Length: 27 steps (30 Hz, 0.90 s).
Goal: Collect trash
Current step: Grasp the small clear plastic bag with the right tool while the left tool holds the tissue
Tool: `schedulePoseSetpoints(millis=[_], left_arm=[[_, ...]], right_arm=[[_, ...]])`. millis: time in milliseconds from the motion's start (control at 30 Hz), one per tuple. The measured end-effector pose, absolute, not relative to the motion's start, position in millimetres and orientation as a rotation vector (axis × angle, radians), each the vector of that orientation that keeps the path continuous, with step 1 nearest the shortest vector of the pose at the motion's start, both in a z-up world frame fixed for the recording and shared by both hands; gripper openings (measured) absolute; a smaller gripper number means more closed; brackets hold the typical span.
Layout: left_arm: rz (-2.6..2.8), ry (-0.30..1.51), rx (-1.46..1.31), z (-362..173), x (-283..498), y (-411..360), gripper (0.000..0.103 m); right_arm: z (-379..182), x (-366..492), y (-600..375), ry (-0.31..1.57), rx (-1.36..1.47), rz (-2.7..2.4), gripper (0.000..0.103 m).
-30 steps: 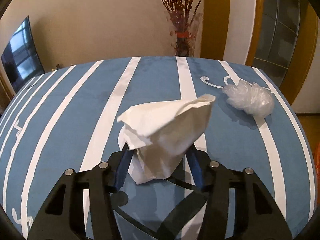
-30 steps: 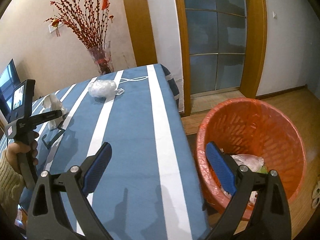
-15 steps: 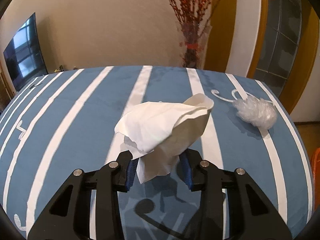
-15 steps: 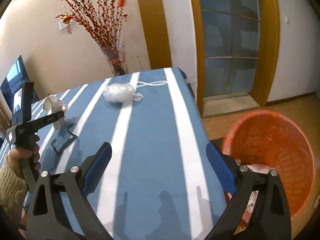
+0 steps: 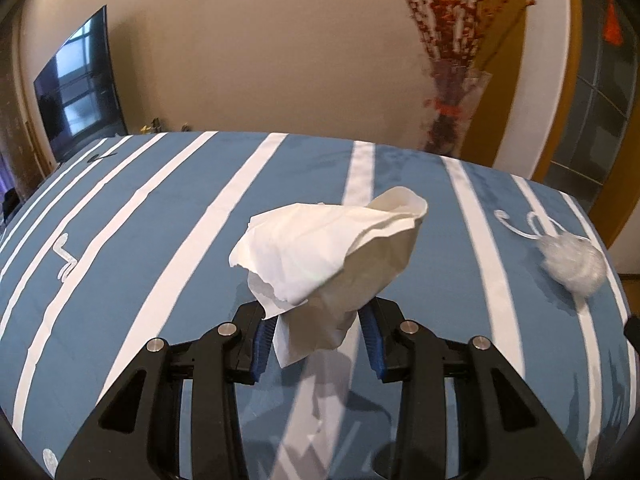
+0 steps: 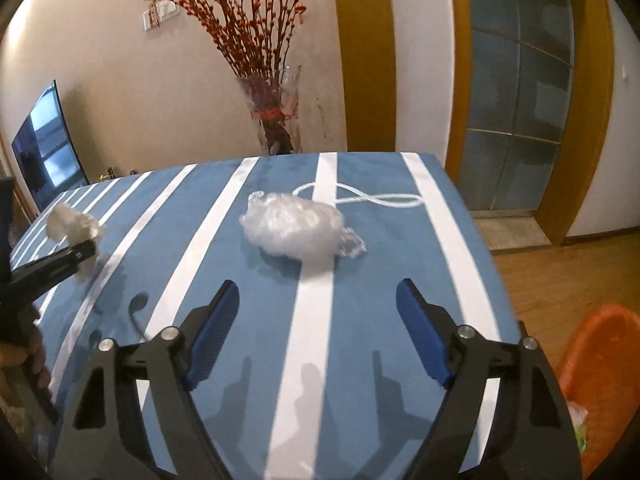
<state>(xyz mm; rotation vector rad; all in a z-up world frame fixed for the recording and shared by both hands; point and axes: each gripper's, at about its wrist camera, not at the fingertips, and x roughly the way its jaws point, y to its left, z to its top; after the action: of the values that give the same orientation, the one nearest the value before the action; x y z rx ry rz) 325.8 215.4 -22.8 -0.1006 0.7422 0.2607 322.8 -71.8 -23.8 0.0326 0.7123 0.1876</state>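
Tissue [image 5: 328, 248] stayed pinched in the left gripper [image 5: 316, 336]; the right gripper [image 6: 316, 328], empty and closing, had swung from the bin [image 6: 600, 364] toward the plastic wad [image 6: 296, 228].

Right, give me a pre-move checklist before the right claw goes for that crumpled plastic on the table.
1. Right claw empty, nothing between its pads: ok; it is closing while short of the target.
2. Crumpled plastic ahead of the right claw, lying free on the striped tablecloth: ok.
3. White cord clear of the plastic: cannot tell; it runs just behind the wad.
4. Left claw gripping the white tissue: ok.
5. Left claw out of the right claw's path: ok, well off to the side.
6. Orange bin reachable beside the table: ok; only its edge shows.
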Motion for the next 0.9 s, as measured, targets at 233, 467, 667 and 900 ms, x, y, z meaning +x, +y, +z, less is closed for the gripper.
schedulePoseSetpoints(millis=[233, 467, 667, 900], left_arm=[[0.291, 0.751, -0.12, -28, 339, 231, 0.039], [0.286, 0.759, -0.094, -32, 352, 227, 0.039], [0.278, 0.763, -0.08, -32, 355, 221, 0.039], [0.26, 0.759, -0.066, -28, 349, 209, 0.039]], right_arm=[[-30, 369, -43, 0.691, -0.027, 0.187, 0.079], [-42, 401, -31, 0.782, -0.049, 0.215, 0.052], [-49, 404, -37, 0.827, -0.021, 0.234, 0.019], [-44, 388, -45, 0.821, -0.008, 0.228, 0.016]])
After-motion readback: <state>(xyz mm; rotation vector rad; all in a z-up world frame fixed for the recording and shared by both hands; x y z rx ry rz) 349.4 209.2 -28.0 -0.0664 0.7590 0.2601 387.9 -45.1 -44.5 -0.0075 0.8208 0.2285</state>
